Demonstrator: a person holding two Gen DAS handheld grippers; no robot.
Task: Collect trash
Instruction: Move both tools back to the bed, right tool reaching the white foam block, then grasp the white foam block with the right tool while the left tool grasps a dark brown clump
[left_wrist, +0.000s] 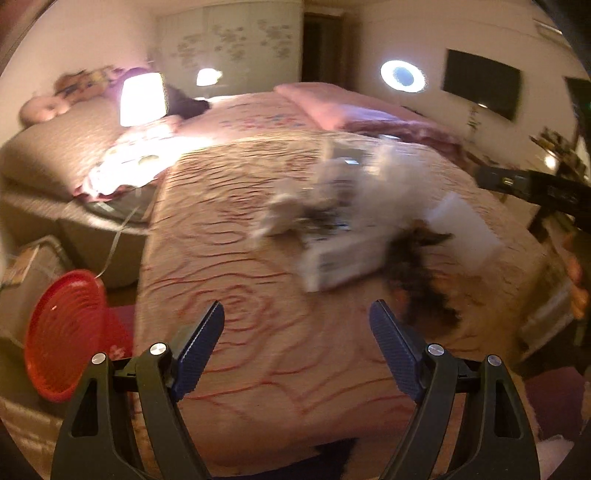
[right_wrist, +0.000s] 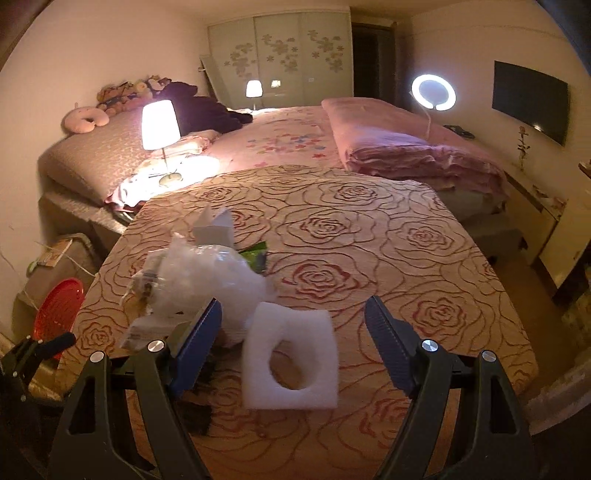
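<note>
Trash pile motion-blurred

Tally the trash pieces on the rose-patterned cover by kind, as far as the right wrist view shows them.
White foam piece with a hole: 1
Crumpled clear plastic bag: 1
Green wrapper: 1
White cardboard piece: 1
Labelled paper packet: 1
Dark scrap, kind unclear: 1
Total: 6

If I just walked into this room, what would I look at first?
Probably the glowing lamp beside the bed, since it is the brightest thing. Next, the heap of trash on the rose-patterned cover, with a white foam piece with a hole lying nearest, between the open right gripper.
</note>
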